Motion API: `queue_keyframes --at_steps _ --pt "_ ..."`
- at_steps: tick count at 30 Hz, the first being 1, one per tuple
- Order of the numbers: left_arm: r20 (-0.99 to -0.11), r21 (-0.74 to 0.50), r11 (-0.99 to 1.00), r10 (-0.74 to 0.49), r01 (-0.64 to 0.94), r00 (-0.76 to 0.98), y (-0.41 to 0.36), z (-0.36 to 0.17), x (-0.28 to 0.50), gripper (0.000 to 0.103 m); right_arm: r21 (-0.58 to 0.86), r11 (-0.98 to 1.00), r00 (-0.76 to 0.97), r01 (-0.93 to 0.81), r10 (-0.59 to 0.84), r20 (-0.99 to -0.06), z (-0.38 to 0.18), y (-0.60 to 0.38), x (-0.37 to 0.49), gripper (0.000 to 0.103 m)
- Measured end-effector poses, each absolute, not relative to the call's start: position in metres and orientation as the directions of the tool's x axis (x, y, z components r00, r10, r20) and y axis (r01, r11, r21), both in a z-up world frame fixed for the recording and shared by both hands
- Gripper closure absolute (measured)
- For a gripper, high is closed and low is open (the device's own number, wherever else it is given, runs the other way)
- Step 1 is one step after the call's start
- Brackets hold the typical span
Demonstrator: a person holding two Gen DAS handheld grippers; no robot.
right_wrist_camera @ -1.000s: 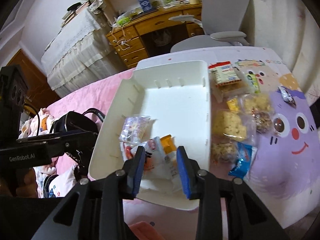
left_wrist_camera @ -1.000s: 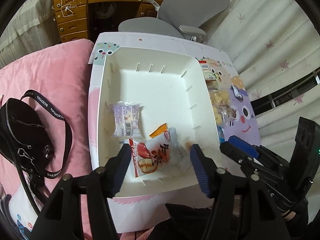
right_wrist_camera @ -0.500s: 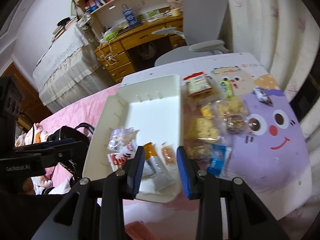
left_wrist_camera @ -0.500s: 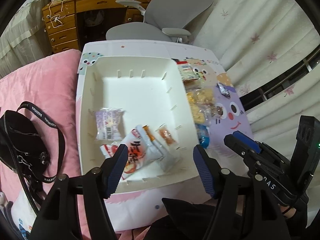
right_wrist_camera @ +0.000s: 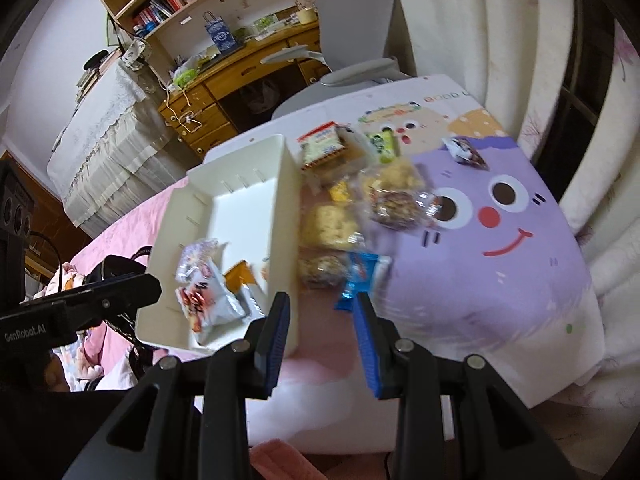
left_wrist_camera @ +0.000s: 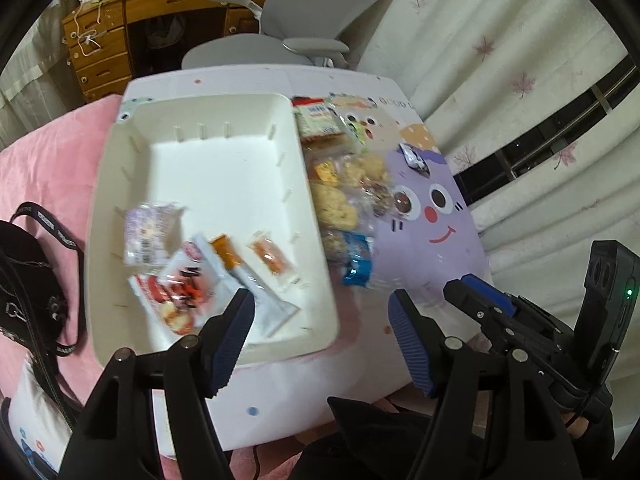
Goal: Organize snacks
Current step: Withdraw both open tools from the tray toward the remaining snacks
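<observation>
L wrist: left claw (left_wrist_camera: 320, 320) empty, jaws apart and just been opening, hanging over the near rim of the white tray (left_wrist_camera: 316, 204); tray holds a purple pack (left_wrist_camera: 146, 232), red pack (left_wrist_camera: 180, 288), orange stick (left_wrist_camera: 228, 254) and small orange pack (left_wrist_camera: 270, 256), loose snacks (left_wrist_camera: 340, 196) piled on the surface (left_wrist_camera: 420, 272) just beside tray's right wall, bag (left_wrist_camera: 28, 280) on pink bed at left. R wrist: right claw (right_wrist_camera: 323, 328) empty, jaws narrowly apart, above the surface near the tray's corner, blue pack (right_wrist_camera: 360, 276) just past the tips, blurred.
</observation>
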State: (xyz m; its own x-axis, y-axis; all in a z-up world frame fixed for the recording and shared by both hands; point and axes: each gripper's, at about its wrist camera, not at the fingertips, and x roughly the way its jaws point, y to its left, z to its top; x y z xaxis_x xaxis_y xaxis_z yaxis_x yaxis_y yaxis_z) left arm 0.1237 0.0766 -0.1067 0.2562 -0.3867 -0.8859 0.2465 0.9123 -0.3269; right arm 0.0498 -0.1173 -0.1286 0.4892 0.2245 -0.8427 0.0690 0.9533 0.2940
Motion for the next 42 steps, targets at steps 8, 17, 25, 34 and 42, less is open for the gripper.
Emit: queue_keyframes --at_steps 8,17,25,34,42 --pt "-0.897 -0.314 0.920 -0.368 0.235 0.244 0.016 -0.107 0.126 0.031 0.304 0.950 0.461 0.064 0.242 -0.854 -0.128 -0.175 0.055 0.064" --pt "-0.910 -0.303 0.940 -0.335 0.160 0.244 -0.043 -0.116 0.136 0.027 0.300 0.954 0.412 0.008 0.270 -0.870 -0.133 -0.238 0.079 0.056" --pt "-0.931 -0.267 0.961 -0.277 0.074 0.237 -0.083 -0.132 0.142 0.024 0.307 0.951 0.364 -0.039 0.300 -0.882 -0.148 -0.282 0.101 0.048" --pt "-0.952 -0.207 0.978 -0.200 -0.004 0.230 -0.101 -0.139 0.144 0.023 0.350 0.936 0.327 -0.041 0.344 -0.880 -0.162 -0.313 0.114 0.045" --pt "-0.959 -0.135 0.991 -0.137 0.027 0.247 -0.112 -0.129 0.157 0.021 0.397 0.917 0.354 0.024 0.364 -0.862 -0.167 -0.332 0.120 0.045"
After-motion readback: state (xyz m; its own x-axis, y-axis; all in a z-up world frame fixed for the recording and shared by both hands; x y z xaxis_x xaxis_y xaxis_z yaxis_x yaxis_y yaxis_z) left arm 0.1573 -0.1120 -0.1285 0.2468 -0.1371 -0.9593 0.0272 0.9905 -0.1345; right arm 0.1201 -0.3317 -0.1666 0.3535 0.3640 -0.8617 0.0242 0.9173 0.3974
